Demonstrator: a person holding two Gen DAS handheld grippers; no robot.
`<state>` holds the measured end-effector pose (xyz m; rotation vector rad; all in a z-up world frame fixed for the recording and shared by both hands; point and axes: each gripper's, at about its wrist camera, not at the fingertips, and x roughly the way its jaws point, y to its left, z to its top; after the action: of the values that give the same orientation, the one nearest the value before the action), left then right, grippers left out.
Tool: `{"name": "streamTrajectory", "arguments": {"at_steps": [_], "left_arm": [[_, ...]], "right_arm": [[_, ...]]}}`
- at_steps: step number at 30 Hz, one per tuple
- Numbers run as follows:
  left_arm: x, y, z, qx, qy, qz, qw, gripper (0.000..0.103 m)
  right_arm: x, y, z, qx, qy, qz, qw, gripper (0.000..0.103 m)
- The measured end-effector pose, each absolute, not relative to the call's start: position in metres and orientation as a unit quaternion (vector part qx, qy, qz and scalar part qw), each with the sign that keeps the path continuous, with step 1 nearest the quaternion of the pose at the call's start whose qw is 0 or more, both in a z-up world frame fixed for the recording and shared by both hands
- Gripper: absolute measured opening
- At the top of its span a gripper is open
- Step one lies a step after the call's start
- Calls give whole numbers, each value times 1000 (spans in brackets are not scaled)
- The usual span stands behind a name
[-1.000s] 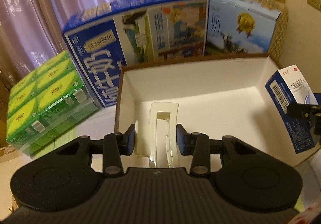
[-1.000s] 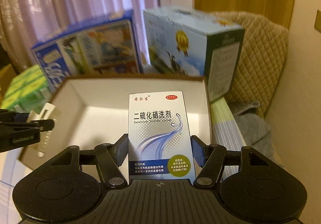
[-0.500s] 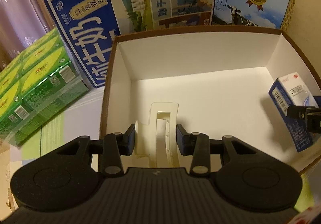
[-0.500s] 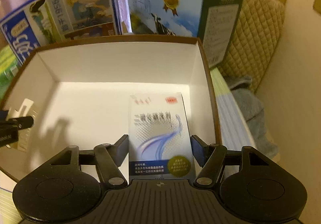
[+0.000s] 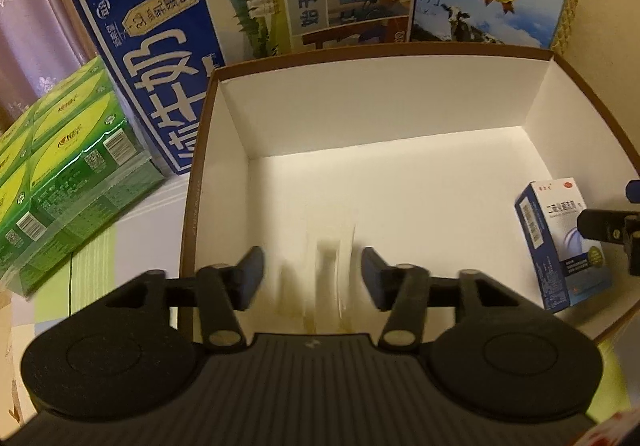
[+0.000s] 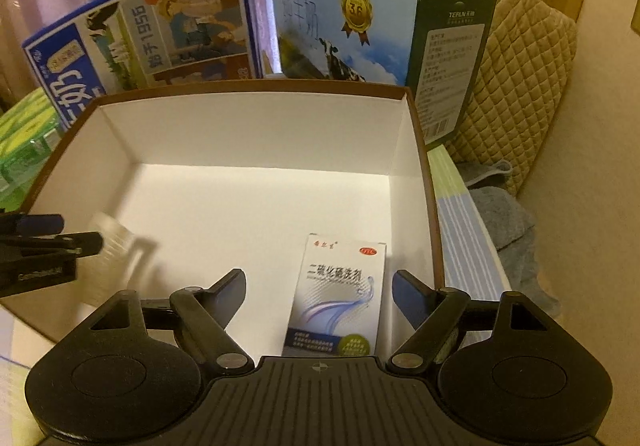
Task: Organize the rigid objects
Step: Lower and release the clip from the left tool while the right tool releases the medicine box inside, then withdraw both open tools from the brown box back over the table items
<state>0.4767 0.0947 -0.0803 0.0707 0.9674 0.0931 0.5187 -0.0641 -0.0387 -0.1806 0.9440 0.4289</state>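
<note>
Pink curtains and 2 milk cartons backed the brown-rimmed box [image 6: 424, 166]. The right gripper [image 6: 318, 288] had just been opening, jaws wide of the medicine box [image 6: 340, 298] at lower centre. The left gripper [image 5: 312, 274] had just been opening too; the clear plastic piece [image 5: 332, 278] blurred between them. Both might topple.

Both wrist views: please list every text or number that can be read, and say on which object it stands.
"1956": dark blue milk carton.
"3.6": gold medal on the light blue milk carton.
"TERUN": its dark side panel.
"OTC": red oval on the small medicine box, barely legible.
Green packs: print too blurred.
</note>
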Motion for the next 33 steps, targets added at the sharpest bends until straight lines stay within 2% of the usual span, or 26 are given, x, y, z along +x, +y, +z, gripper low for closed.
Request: {"name": "streamTrajectory", "arguments": {"at_steps": [15, 33], "left_arm": [[439, 95, -46, 3, 450, 30, 892, 55], [350, 83, 9, -23, 404, 7, 914, 55]], "right_arm": [[476, -77, -6, -55, 429, 223, 874, 80], [389, -100, 35, -28, 393, 224, 891, 80]]}}
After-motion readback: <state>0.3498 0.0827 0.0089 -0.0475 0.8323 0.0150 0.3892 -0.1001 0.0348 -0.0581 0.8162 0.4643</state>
